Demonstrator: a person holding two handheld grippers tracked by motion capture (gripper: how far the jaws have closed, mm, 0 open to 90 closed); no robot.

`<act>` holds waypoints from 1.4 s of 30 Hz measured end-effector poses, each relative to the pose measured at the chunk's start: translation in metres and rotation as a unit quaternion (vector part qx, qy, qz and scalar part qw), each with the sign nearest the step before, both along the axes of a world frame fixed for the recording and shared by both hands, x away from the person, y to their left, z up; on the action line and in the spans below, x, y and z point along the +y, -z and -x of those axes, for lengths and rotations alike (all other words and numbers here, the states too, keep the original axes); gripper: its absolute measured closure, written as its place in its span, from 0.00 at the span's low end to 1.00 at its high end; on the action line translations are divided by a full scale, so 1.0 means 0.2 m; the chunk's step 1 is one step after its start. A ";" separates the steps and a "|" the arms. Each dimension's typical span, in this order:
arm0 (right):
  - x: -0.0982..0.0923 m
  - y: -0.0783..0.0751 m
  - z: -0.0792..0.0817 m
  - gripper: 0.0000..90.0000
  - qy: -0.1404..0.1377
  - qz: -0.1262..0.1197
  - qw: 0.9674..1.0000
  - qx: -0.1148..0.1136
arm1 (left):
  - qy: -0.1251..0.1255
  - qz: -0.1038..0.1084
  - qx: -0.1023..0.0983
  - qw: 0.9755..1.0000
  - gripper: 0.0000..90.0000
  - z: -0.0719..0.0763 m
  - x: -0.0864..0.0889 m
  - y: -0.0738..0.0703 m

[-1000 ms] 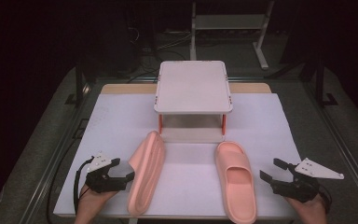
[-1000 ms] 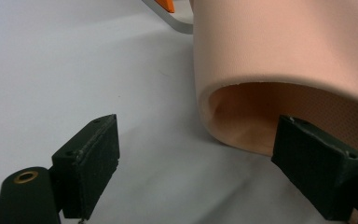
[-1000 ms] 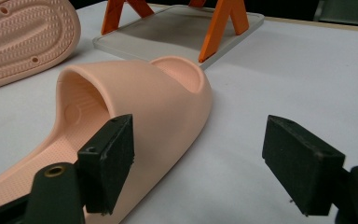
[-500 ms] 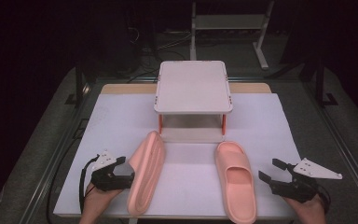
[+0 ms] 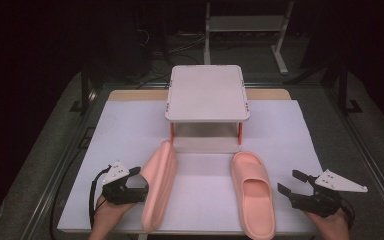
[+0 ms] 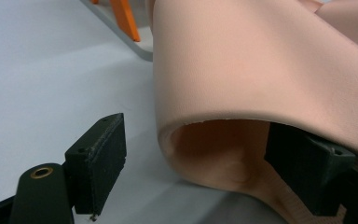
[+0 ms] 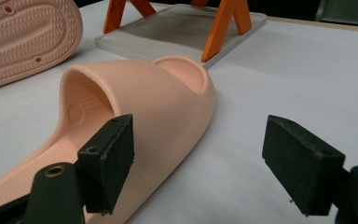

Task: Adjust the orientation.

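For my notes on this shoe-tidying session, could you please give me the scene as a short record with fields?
surface: white table cover
rack: small two-level shelf at the far middle
left slipper: tipped on its side
right slipper: flat, sole down
left gripper: jaws have just been closing, strap of left slipper between them, left pad not yet touching
right gripper: open, beside right slipper, holding nothing

A white sheet point(image 5: 130, 130) is covering a wooden table point(image 5: 135, 94), whose bare edge is showing at the far side. Grey carpet point(image 5: 45, 150) is lying around it. Behind, a pale metal frame point(image 5: 245, 22) is standing in a dark, unlit room, cables point(image 5: 172, 45) trailing on the floor.
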State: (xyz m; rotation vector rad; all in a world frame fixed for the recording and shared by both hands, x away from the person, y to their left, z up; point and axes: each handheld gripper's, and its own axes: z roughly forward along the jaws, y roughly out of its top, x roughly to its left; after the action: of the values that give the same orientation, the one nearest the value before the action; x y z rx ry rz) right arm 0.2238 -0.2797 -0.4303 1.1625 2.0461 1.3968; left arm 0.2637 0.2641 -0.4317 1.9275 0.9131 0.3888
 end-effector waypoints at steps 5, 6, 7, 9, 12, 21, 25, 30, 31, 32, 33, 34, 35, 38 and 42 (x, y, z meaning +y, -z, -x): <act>0.00 0.00 0.00 0.27 0.001 0.000 1.000 0.000 | 0.004 -0.002 -0.005 1.000 0.22 0.00 -0.03 -0.01; 0.00 0.00 0.00 0.27 0.001 -0.001 1.000 0.000 | 0.005 -0.003 -0.006 1.000 0.22 -0.01 -0.03 0.00; 0.00 0.00 0.00 0.27 0.001 -0.001 1.000 0.000 | 0.004 -0.002 -0.005 1.000 0.22 -0.01 -0.04 0.00; 0.00 0.00 0.00 0.27 0.001 -0.001 1.000 -0.001 | 0.006 -0.001 -0.005 1.000 0.22 -0.02 -0.05 -0.01; 0.00 0.00 0.00 0.27 0.001 -0.001 1.000 -0.001 | 0.008 -0.002 -0.006 1.000 0.22 -0.02 -0.06 -0.01; -0.01 0.00 0.01 0.27 0.001 -0.004 1.000 -0.001 | 0.009 0.006 -0.011 1.000 0.22 -0.05 -0.11 -0.01; -0.01 0.00 0.01 0.27 -0.001 -0.003 1.000 -0.002 | 0.007 0.010 -0.009 1.000 0.22 -0.06 -0.13 0.00; -0.01 0.00 0.01 0.27 -0.005 0.000 1.000 0.000 | 0.010 0.008 -0.010 1.000 0.21 -0.06 -0.15 0.00; -0.01 0.00 0.01 0.27 -0.006 0.000 1.000 0.000 | 0.010 0.009 -0.010 1.000 0.21 -0.07 -0.16 0.00; -0.01 0.00 0.01 0.27 -0.006 0.000 1.000 0.000 | 0.008 0.010 -0.010 1.000 0.21 -0.07 -0.16 0.00; -0.01 0.00 0.01 0.27 -0.006 0.000 1.000 0.000 | 0.007 0.010 -0.010 1.000 0.22 -0.07 -0.16 0.00; -0.01 0.00 0.01 0.27 -0.007 0.000 1.000 0.001 | 0.005 0.009 -0.009 1.000 0.22 -0.07 -0.17 0.00; 0.00 0.00 0.01 0.27 -0.008 0.000 1.000 0.000 | 0.011 0.009 -0.005 1.000 0.23 -0.07 -0.19 0.00; -0.01 0.00 0.01 0.27 -0.009 0.000 1.000 0.000 | 0.018 0.009 -0.008 1.000 0.24 -0.08 -0.22 0.01; -0.01 -0.01 0.02 0.27 -0.013 -0.004 1.000 -0.002 | 0.029 0.006 -0.010 1.000 0.24 -0.08 -0.26 0.01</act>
State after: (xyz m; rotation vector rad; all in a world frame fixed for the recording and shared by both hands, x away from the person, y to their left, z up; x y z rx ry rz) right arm 0.2208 -0.2818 -0.4290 1.1387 2.0611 1.4205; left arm 0.2789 0.2117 -0.4333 1.9311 0.8439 0.3676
